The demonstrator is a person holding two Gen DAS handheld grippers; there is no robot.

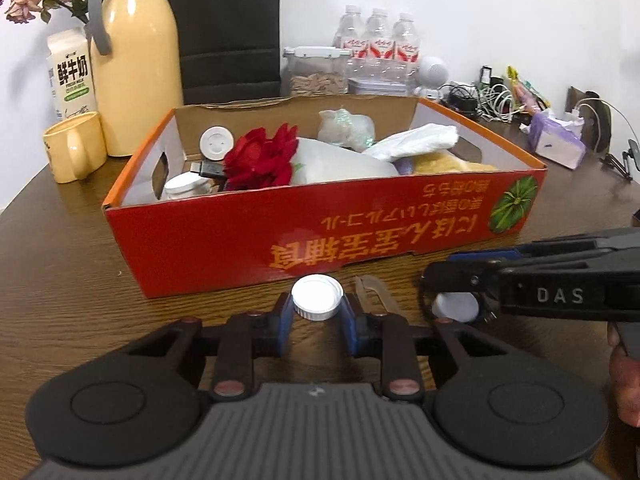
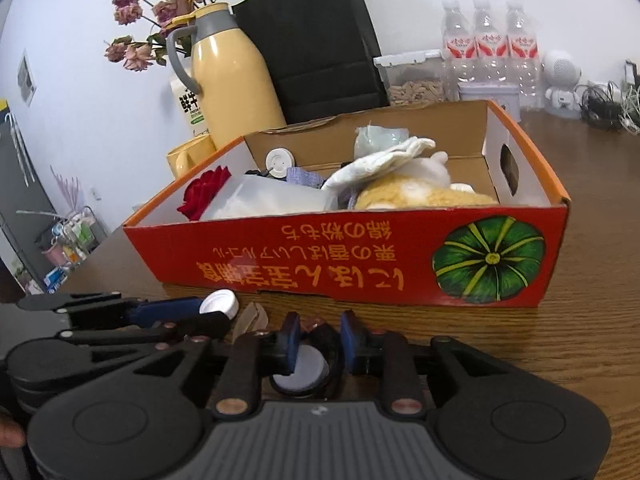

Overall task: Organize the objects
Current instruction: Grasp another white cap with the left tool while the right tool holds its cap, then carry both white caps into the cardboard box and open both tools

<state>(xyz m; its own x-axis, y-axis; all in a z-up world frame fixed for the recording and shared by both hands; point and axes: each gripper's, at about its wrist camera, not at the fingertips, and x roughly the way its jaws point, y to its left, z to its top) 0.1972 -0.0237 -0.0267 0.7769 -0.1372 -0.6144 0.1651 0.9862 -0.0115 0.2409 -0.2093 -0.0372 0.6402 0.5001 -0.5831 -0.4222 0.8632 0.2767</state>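
In the left wrist view my left gripper [image 1: 317, 309] is shut on a white ribbed bottle cap [image 1: 317, 297], which sits on the wooden table just in front of the red cardboard box [image 1: 224, 252]. My right gripper [image 1: 454, 294] reaches in from the right, jaws nearly together around a small round white disc with a black rim [image 1: 456, 306]. The right wrist view shows that disc [image 2: 299, 370] between the blue pads of the right gripper [image 2: 320, 342], low on the table. The left gripper [image 2: 208, 314] and its cap [image 2: 219, 303] show at the left. The box [image 2: 320, 258] holds a red fabric rose, bags and a plush toy.
A translucent plastic piece [image 1: 373, 291] lies on the table between the two grippers. Behind the box stand a yellow thermos [image 1: 136, 68], a yellow mug [image 1: 74, 146], a milk carton, a black bag, water bottles [image 1: 378, 44] and tangled cables [image 1: 488, 98]. A tissue pack [image 1: 558, 140] lies far right.
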